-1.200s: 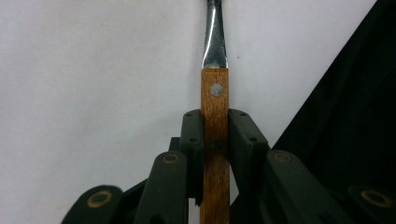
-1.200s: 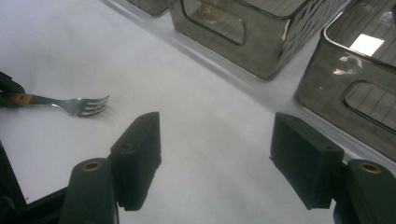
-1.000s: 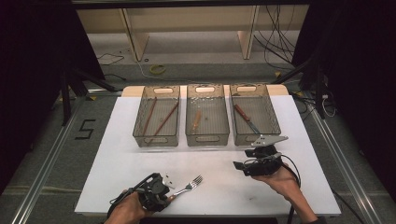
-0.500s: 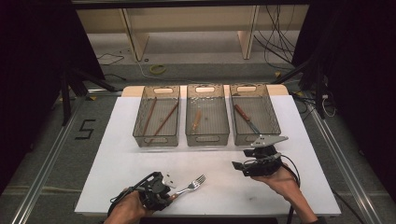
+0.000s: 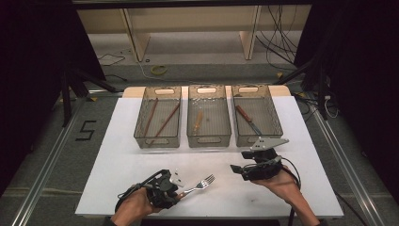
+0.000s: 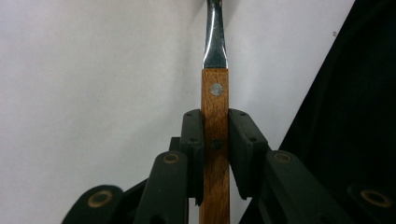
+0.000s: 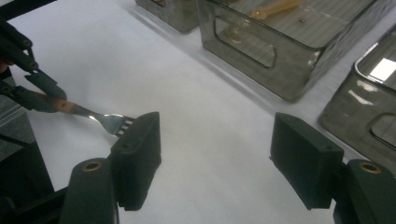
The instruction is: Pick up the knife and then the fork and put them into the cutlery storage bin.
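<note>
Near the worktop's front edge, the left gripper (image 5: 176, 188) has its fingers clamped on the fork's (image 5: 200, 184) wooden handle; the right gripper (image 5: 237, 169), fingers spread wide and empty, sits just beside it.

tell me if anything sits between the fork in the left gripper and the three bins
Nothing visible does. The left gripper is shut on the fork by its wooden handle, and only bare white tabletop lies between it and the bins. The open right gripper is off to the side.
</note>
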